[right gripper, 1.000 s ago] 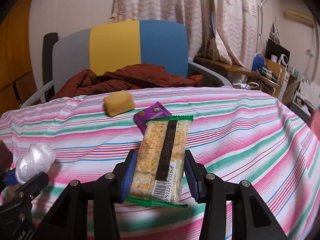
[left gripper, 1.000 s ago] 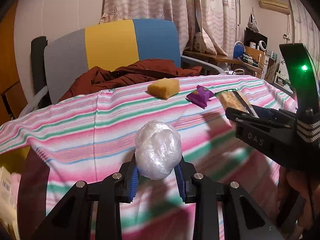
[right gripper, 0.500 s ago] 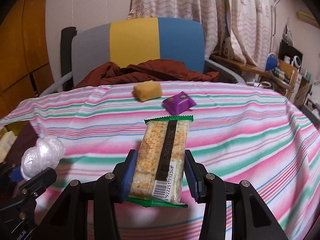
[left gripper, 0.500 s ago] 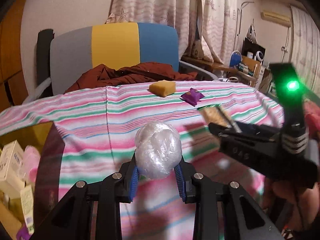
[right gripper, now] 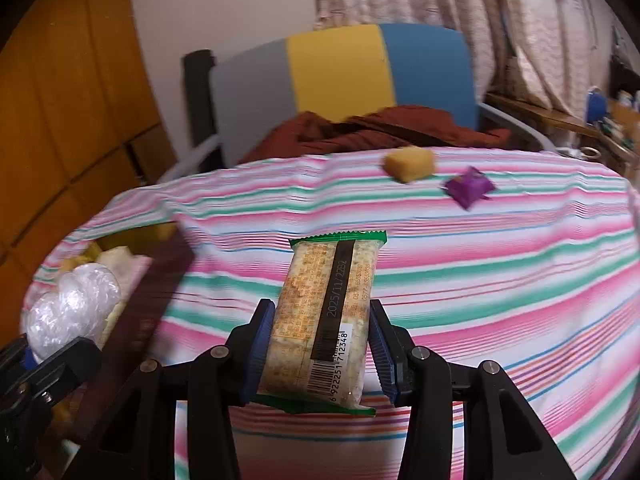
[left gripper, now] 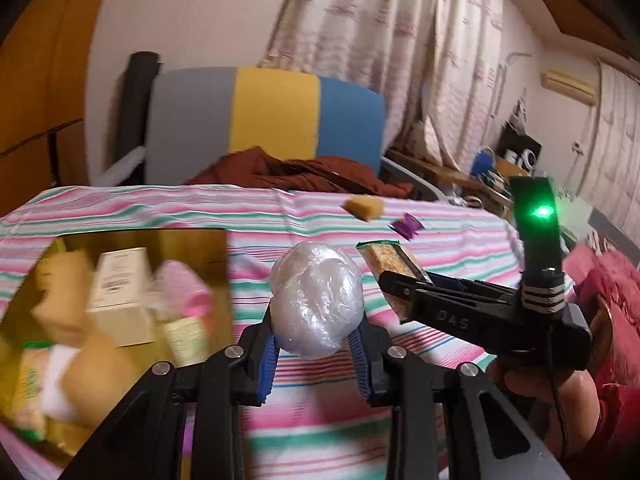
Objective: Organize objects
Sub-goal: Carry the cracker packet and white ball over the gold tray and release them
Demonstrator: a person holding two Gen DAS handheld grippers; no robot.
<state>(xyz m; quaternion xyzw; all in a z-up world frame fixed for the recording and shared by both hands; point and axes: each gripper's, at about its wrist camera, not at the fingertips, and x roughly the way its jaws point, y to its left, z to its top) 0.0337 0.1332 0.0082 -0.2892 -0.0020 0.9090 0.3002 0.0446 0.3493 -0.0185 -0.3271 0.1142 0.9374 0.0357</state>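
Probably home: curtains (left gripper: 384,52), chair (right gripper: 340,80).

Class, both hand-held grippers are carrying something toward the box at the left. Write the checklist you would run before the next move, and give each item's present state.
1. Left hand-held gripper firmly holds the clear plastic bundle: ok, pads pressed on both sides.
2. Right hand-held gripper firmly holds the green-edged cracker packet: ok.
3. Box open at the top: ok, contents visible.
4. Free room inside the box: cannot tell, it already holds cartons and packets, and the view is blurred.
5. The two hand-held grippers are apart: ok, though close side by side.
6. Items left on the striped cloth: not ok, yellow block and purple packet remain.
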